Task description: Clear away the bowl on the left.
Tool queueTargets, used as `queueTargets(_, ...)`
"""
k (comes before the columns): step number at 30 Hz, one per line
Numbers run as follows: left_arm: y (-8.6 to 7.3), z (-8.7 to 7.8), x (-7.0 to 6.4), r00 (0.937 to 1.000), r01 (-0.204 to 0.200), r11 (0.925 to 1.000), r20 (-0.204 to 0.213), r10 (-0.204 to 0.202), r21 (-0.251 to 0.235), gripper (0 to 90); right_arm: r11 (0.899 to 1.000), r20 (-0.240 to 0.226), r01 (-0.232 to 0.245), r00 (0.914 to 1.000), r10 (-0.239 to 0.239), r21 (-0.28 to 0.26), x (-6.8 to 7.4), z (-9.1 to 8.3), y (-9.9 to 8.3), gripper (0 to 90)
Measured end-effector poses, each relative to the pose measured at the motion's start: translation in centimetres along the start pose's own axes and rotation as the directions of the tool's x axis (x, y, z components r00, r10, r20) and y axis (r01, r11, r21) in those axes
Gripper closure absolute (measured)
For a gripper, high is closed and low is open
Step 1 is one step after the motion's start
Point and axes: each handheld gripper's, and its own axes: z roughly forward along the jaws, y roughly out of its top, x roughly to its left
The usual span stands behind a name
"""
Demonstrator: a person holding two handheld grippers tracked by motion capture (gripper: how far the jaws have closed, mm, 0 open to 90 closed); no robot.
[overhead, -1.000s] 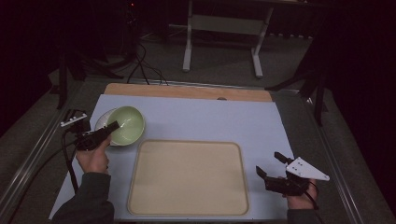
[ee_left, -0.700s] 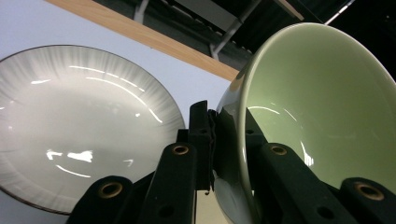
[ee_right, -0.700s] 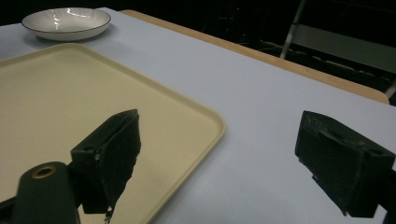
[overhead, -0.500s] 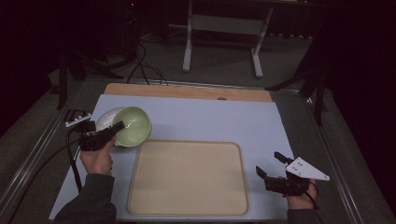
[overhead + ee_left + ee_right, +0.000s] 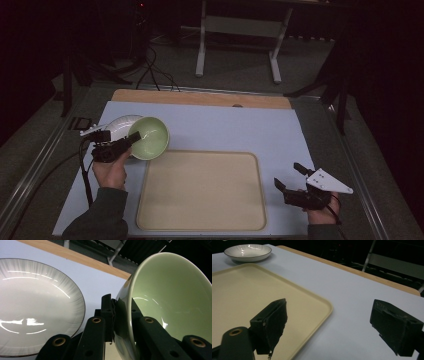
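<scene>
Cream-coloured and bare, the tray [image 5: 200, 190] sits nearest the person at the table's front edge, nothing yet placed on it. At its right corner the right gripper [image 5: 291, 183] rests low on the pale blue mat [image 5: 225, 127], its jaws spread wide and holding nothing; the right gripper view shows the two pads well apart, with the tray's rim [image 5: 322, 302] running between them. Across the tray, the left gripper [image 5: 127, 142] is clamped on the near wall of a pale green bowl [image 5: 149, 138], one jaw inside the rim and one outside, as the left gripper view makes plain. That bowl [image 5: 170, 297] is tipped steeply, its mouth turned toward the tray, and hangs over the mat just beyond the tray's far left corner. Just behind it a white plate [image 5: 119, 126] with a dark rim lies flat on the mat. Judging by the layout, the bowl appears bound for the tray: picked up but not set down, with the plate untouched. Farther back runs the wooden board edge [image 5: 200, 98].
</scene>
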Motion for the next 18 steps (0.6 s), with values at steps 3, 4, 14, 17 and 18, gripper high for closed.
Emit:
queueTargets(3, -0.1, 0.2, -0.3, 1.0000, -0.007, 0.9999, 0.004, 0.007, 0.009, 82.2, 1.000, 0.000, 0.000, 1.0000, 0.000, 0.000, 0.0, 0.0, 0.0, 13.7)
queueTargets(4, -0.2, 0.2, -0.4, 1.0000, -0.007, 0.9999, 0.006, 0.006, 0.009, 82.2, 1.000, 0.000, 0.000, 1.0000, 0.000, 0.000, 0.0, 0.0, 0.0, 13.7)
queueTargets(14, -0.6, 0.7, -1.3, 0.9994, -0.025, 0.9992, 0.026, 0.024, 0.031, 82.2, 1.000, -0.002, 0.002, 1.0000, -0.002, 0.000, 0.0, 0.0, 0.0, 13.7)
queueTargets(17, -0.7, 0.8, -1.5, 0.9991, -0.032, 0.9988, 0.028, 0.031, 0.038, 82.2, 1.000, -0.002, 0.002, 1.0000, -0.002, -0.001, 0.0, 0.0, 0.0, 13.7)
queueTargets(18, -0.8, 0.9, -1.6, 0.9991, -0.032, 0.9987, 0.030, 0.030, 0.040, 82.2, 1.000, -0.002, 0.002, 1.0000, -0.002, -0.001, 0.0, 0.0, 0.0, 13.7)
